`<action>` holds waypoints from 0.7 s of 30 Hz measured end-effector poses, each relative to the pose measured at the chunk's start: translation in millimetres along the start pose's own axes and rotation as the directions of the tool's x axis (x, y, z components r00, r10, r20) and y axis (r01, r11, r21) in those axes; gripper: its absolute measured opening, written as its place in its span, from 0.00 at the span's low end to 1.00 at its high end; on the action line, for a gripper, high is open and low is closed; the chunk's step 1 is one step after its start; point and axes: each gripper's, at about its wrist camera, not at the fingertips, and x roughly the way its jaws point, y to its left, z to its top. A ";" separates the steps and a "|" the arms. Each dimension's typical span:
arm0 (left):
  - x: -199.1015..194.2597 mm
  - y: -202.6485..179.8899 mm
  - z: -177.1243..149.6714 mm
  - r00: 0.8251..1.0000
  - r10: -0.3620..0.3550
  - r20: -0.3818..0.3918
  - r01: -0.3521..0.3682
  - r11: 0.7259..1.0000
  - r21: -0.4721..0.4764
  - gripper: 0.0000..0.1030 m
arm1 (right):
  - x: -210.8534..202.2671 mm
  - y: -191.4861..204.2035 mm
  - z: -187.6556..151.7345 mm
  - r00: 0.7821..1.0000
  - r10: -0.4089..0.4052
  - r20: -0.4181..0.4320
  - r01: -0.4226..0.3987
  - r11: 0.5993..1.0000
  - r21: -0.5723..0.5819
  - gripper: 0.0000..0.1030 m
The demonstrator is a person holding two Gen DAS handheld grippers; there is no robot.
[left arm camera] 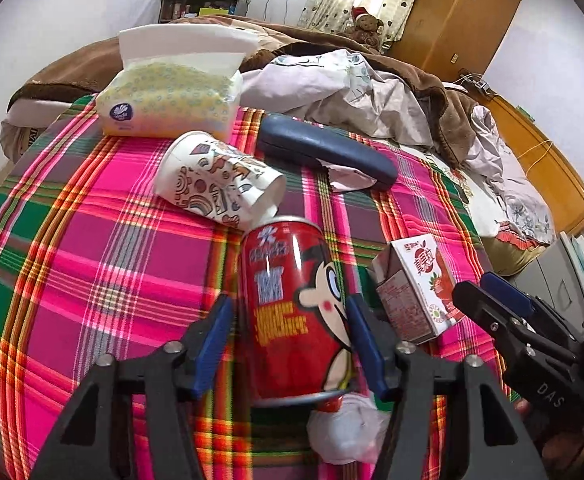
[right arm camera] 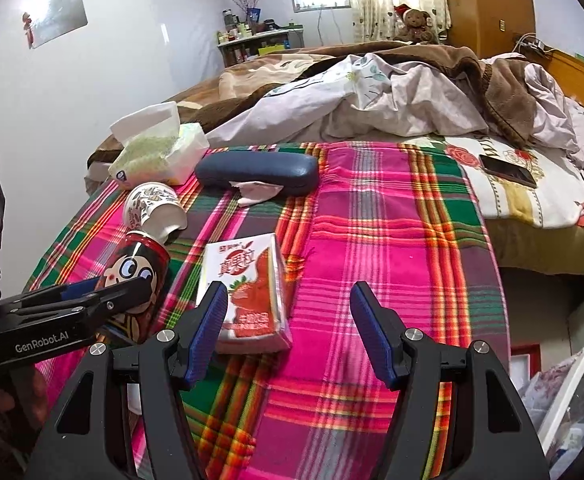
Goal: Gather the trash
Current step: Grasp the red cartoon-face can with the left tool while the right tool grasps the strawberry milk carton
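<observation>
A red drink can [left arm camera: 292, 300] with a cartoon face lies on the plaid blanket [left arm camera: 92, 260]. It sits between the blue pads of my left gripper [left arm camera: 288, 300]; the right pad is at its side and a sliver of blanket shows by the left pad. A strawberry drink carton [left arm camera: 416, 288] lies right of the can. My right gripper [right arm camera: 288, 288] hovers open over the carton [right arm camera: 248, 280], whose near corner is by the left pad. A printed paper cup [left arm camera: 216, 180] lies tipped over beyond the can. A crumpled white tissue [left arm camera: 344, 428] lies under the can's near end.
A dark blue glasses case [right arm camera: 256, 170] rests on a scrap of tissue [right arm camera: 256, 192]. A tissue pack [right arm camera: 160, 152] sits at the blanket's far left. A phone [right arm camera: 508, 170] lies on the floral sheet at right. Rumpled bedding fills the back; the bed edge drops off right.
</observation>
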 end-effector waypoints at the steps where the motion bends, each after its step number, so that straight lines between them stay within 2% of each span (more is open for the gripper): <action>1: -1.7 3.1 -0.4 1.000 0.008 0.003 -0.008 1.000 -0.002 0.55 | 1.4 2.6 0.5 1.000 0.008 -0.002 -0.008 1.000 -0.003 0.63; 4: -8.3 11.4 -1.8 0.999 0.049 0.020 -0.049 0.999 0.005 0.55 | 6.4 11.4 1.6 1.000 0.018 -0.012 -0.018 1.000 -0.024 0.63; 7: -11.9 24.8 -3.0 0.999 0.032 0.017 -0.031 0.999 -0.023 0.55 | 14.2 20.5 2.3 0.999 0.015 -0.031 -0.017 0.999 -0.050 0.63; 9: -14.8 31.1 -3.7 0.999 0.046 0.022 -0.046 0.999 -0.027 0.55 | 18.5 25.7 2.6 0.999 0.009 -0.039 -0.011 0.998 -0.063 0.63; 14: -15.5 42.5 -2.1 0.999 0.027 0.024 -0.026 0.998 -0.050 0.55 | 29.1 34.2 3.2 0.997 -0.036 -0.064 0.029 0.994 -0.104 0.63; 18: -9.4 44.4 -0.7 0.999 0.035 0.010 -0.035 0.999 -0.041 0.64 | 37.1 33.9 2.9 0.994 -0.071 -0.087 0.060 0.991 -0.116 0.64; 21: -4.9 46.3 0.4 0.999 0.038 0.001 -0.037 0.998 -0.052 0.65 | 41.5 32.8 2.6 0.992 -0.087 -0.094 0.075 0.990 -0.119 0.64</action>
